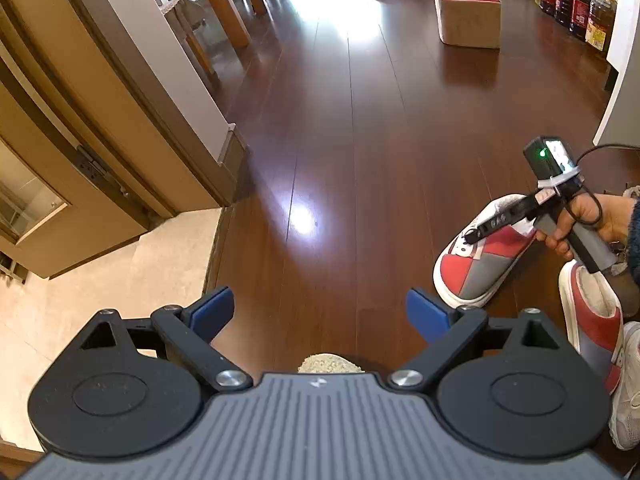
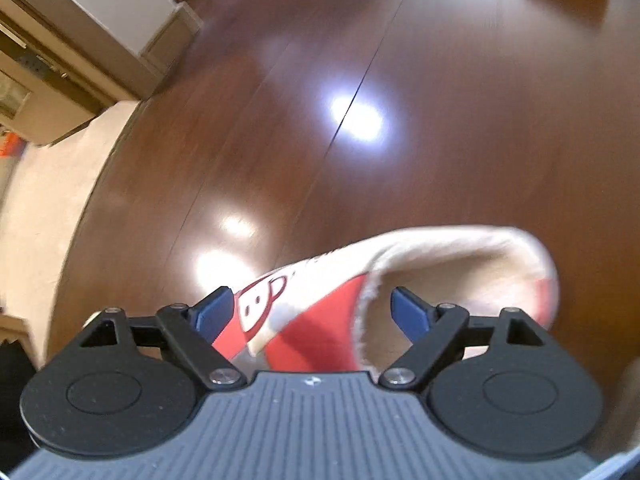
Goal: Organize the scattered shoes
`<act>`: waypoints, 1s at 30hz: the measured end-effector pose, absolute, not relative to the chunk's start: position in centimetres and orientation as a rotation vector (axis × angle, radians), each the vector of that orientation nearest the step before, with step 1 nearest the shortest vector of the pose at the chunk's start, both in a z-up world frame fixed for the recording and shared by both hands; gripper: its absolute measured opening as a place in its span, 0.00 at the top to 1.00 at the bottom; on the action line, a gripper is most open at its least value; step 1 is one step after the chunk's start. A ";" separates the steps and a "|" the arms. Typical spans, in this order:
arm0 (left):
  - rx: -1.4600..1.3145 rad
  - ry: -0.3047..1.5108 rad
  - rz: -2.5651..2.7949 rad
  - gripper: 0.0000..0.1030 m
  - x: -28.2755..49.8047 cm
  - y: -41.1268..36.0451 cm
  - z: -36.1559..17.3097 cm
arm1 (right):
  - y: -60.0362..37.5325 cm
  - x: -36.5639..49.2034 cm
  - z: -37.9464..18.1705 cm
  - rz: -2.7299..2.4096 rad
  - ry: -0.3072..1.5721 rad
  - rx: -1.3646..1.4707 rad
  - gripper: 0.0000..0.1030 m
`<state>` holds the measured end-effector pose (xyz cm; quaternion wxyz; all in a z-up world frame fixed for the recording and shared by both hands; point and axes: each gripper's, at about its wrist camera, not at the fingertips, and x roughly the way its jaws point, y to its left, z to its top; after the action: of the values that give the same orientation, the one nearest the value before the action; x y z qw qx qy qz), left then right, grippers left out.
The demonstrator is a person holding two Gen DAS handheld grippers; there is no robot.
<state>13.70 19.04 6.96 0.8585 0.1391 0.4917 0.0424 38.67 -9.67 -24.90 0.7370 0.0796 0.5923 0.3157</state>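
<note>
Slipper (image 2: 320, 312), red and grey, lies on the wooden floor (image 1: 360, 140) between the right gripper (image 2: 310, 310) fingers, pads not pressing; its mate (image 1: 592, 312) beside it; left gripper (image 1: 320, 312) released, cardboard box (image 1: 468, 16) far beyond.

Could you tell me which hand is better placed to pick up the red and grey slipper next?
Right. The right tool already straddles the red and grey slipper's upper and collar, while the left tool is open over bare floor, away from it.

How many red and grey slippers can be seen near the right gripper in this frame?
2. One slipper lies on the wood floor under the right gripper, whose fingers straddle its upper. The second slipper lies beside it at the picture's right edge, partly cut off. Others may be hidden.
</note>
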 end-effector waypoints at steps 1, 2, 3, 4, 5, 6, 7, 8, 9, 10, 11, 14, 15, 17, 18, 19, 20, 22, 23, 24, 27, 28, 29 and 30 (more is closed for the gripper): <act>0.298 1.037 0.090 0.08 13.8 18.9 6.6 | -9.4 38.3 -24.9 0.733 1.285 0.140 0.68; 0.305 1.045 0.091 0.08 13.9 18.9 6.4 | -9.2 37.4 -24.5 0.844 1.249 0.086 0.74; 0.313 1.055 0.093 0.08 13.9 18.8 6.2 | -9.0 36.6 -23.7 0.971 1.239 0.043 0.79; 0.314 1.060 0.094 0.08 14.0 18.8 6.1 | -9.0 36.4 -23.5 1.010 1.238 0.025 0.80; 0.312 1.063 0.096 0.08 14.1 18.8 5.9 | -8.6 35.1 -22.5 1.123 1.250 -0.061 0.82; 0.311 1.065 0.097 0.08 14.2 18.8 5.7 | -8.2 33.8 -21.5 1.241 1.258 -0.154 0.84; 0.309 1.067 0.099 0.08 14.3 18.8 5.6 | -7.9 32.9 -21.0 1.295 1.274 -0.213 0.84; 0.304 1.066 0.099 0.08 14.3 18.8 5.6 | -7.7 32.1 -20.6 1.344 1.289 -0.269 0.84; 0.298 1.064 0.099 0.08 14.3 18.7 5.7 | -7.6 30.9 -20.2 1.355 1.285 -0.329 0.79; 0.294 1.062 0.097 0.08 14.3 18.7 5.8 | -7.4 29.7 -19.8 1.363 1.279 -0.390 0.77; 0.293 1.058 0.093 0.08 14.2 18.6 5.8 | -7.3 28.5 -19.5 1.369 1.272 -0.451 0.49; 0.294 1.051 0.083 0.08 14.0 18.3 5.9 | -8.7 26.4 -18.2 1.101 1.181 -0.389 0.01; 0.294 1.048 0.076 0.08 13.8 18.2 6.0 | -9.8 26.2 -17.9 1.038 1.176 -0.291 0.01; 0.282 1.042 0.062 0.08 13.5 18.1 6.2 | -11.9 25.6 -18.0 0.844 1.152 -0.060 0.01; 0.270 1.036 0.056 0.08 13.4 18.0 6.4 | -13.0 24.4 -18.5 0.691 1.137 0.078 0.01; 0.257 1.029 0.052 0.08 13.3 18.0 6.6 | -13.1 23.9 -19.0 0.620 1.132 0.129 0.01; 0.247 1.021 0.049 0.08 13.2 18.0 6.8 | -13.3 22.3 -20.0 0.484 1.119 0.205 0.01; 0.233 1.010 0.043 0.08 12.9 18.1 7.1 | -12.2 20.2 -21.6 0.340 1.125 0.254 0.01; 0.228 1.008 0.039 0.08 12.8 18.2 7.1 | -11.6 19.1 -22.4 0.270 1.127 0.276 0.01; 0.225 1.008 0.037 0.08 12.7 18.3 7.2 | -10.4 18.5 -23.2 0.205 1.134 0.267 0.01; 0.223 1.018 0.052 0.08 12.9 18.7 7.0 | -7.9 18.5 -25.1 0.080 1.152 0.228 0.01; 0.222 1.020 0.056 0.08 12.9 18.8 7.0 | -7.5 18.8 -25.5 0.063 1.162 0.232 0.01; 0.221 1.021 0.059 0.08 13.0 18.9 6.9 | -7.4 18.8 -25.7 0.049 1.166 0.228 0.00; 0.219 1.021 0.060 0.08 13.0 18.9 7.0 | -7.3 18.8 -25.9 0.035 1.169 0.223 0.00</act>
<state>13.01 18.91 6.95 0.8663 0.1048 0.4875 0.0288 18.80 -7.34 -25.90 0.8281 0.1049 0.5505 0.0167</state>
